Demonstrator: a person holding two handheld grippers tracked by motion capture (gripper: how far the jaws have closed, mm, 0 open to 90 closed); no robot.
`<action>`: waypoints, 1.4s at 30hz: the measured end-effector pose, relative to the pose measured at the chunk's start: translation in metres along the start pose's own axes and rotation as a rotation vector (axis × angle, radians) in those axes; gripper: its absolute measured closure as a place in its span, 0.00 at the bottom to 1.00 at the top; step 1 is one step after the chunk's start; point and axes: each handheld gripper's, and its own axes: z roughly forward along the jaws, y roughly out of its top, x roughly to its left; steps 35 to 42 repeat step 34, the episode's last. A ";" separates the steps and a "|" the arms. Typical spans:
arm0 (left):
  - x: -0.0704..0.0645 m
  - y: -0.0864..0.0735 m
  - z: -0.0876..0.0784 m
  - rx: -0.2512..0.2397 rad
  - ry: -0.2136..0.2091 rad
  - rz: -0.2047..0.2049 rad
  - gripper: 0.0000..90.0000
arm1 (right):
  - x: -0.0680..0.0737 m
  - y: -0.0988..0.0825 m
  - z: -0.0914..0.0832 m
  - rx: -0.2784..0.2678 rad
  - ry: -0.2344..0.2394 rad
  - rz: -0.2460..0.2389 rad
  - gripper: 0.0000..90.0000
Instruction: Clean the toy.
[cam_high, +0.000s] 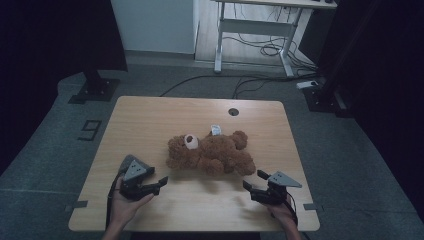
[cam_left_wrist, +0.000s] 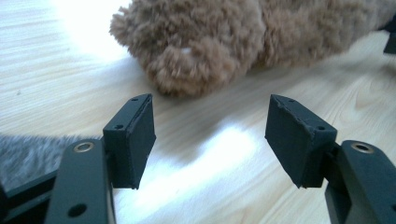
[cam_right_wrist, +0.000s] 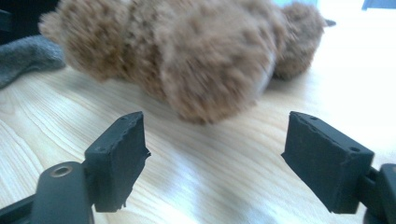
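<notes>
A brown teddy bear (cam_high: 210, 152) lies on its side at the middle of the wooden table (cam_high: 150, 120). The left gripper (cam_high: 159, 183) sits at lower left of the frame, the right gripper (cam_high: 254, 181) at lower right, both apart from the bear. All jaws stand spread, nothing between them; the bear lies just beyond.

Looks like a dim lab or office recording space: light wooden table (cam_high: 150, 120) with a cable grommet hole (cam_high: 233, 111), set on grey carpet (cam_high: 45, 150) marked with a taped numeral (cam_high: 89, 130). Behind, a height-adjustable desk frame (cam_high: 255, 30) over loose cables (cam_high: 270, 50), and black stand bases (cam_high: 94, 90) flanking.
</notes>
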 end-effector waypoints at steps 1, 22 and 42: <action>0.002 -0.002 -0.002 -0.001 0.003 -0.002 0.37 | -0.002 -0.002 0.000 0.004 -0.002 0.004 0.26; 0.023 -0.020 -0.007 0.020 0.033 -0.046 0.38 | -0.011 -0.006 -0.001 0.076 -0.013 0.010 0.28; 0.022 -0.019 -0.007 0.023 0.024 -0.047 0.38 | -0.011 -0.006 0.000 0.083 -0.015 0.009 0.28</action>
